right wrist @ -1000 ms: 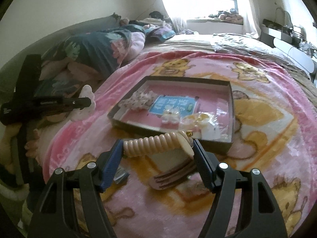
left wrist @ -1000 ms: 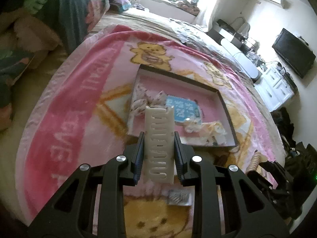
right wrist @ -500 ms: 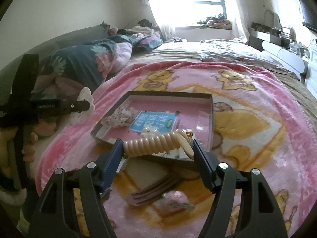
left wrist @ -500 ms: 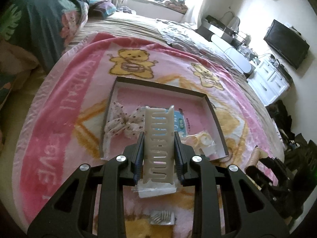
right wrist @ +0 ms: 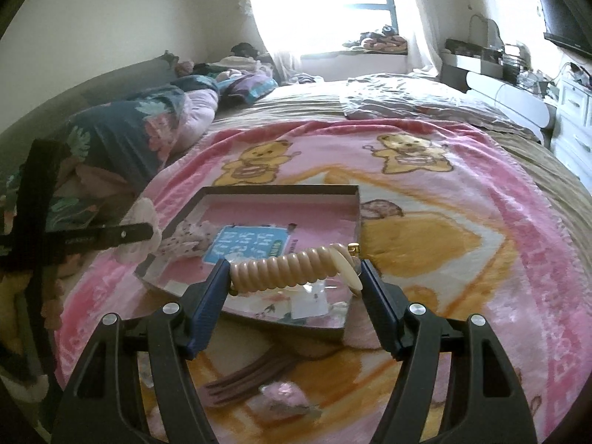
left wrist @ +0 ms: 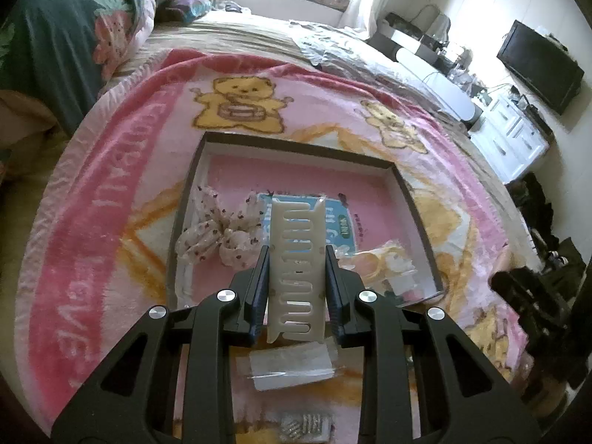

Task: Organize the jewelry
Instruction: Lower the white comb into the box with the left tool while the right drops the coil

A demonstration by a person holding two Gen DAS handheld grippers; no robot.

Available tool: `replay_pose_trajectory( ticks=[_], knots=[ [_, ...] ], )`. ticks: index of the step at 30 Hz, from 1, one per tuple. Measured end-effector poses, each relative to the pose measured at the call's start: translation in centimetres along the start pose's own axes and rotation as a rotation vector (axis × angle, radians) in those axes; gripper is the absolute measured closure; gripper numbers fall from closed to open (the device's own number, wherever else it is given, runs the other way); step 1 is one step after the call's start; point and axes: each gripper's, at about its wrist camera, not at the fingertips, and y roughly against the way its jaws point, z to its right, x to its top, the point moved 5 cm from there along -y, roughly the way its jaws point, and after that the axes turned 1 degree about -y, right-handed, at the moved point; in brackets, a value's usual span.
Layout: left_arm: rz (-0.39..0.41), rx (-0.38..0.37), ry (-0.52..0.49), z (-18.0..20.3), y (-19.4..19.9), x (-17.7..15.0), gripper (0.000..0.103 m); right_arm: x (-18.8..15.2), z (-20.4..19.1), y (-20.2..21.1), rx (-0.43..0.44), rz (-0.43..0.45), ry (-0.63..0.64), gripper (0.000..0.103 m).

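My left gripper [left wrist: 296, 255] is shut on a cream comb-like hair clip [left wrist: 296, 259] that stands lengthwise between its pads, over the near edge of a shallow dark-rimmed tray [left wrist: 296, 146] with a pink floor. My right gripper [right wrist: 294, 268] is shut on a beige ribbed hair clip [right wrist: 285, 270] held crosswise, above the tray's [right wrist: 281, 189] near corner. In the tray lie a dotted fabric bow [left wrist: 218, 231], a blue card [left wrist: 344, 222] and clear packets with yellow rings [left wrist: 377, 262].
The tray rests on a pink bear-print blanket [left wrist: 111, 192] on a bed. On the blanket near me lie a clear packet [left wrist: 292, 364], a small silver clip [left wrist: 305, 423], a mauve hair fork [right wrist: 251, 373] and a pink bit [right wrist: 285, 399]. Pillows and bedding [right wrist: 140, 125] sit left, furniture right.
Both grippers have drawn back toward me with their clips still held. The tray sits farther forward in both views, and more loose items on the blanket show below the fingers.
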Motion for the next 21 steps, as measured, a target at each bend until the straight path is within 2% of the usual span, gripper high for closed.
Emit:
replay_pose_trajectory(
  ticks=[11,21],
  knots=[
    [-0.038,0.028,0.008,-1.2,-2.6,-0.3,0.083,-0.3,0.9,-3.0,-0.039,-0.048,-0.017,0.034],
    [-0.069,0.039,0.016,-2.1,-4.4,-0.7,0.083,-1.2,0.2,-5.4,-0.051,-0.097,0.008,0.034]
  ],
)
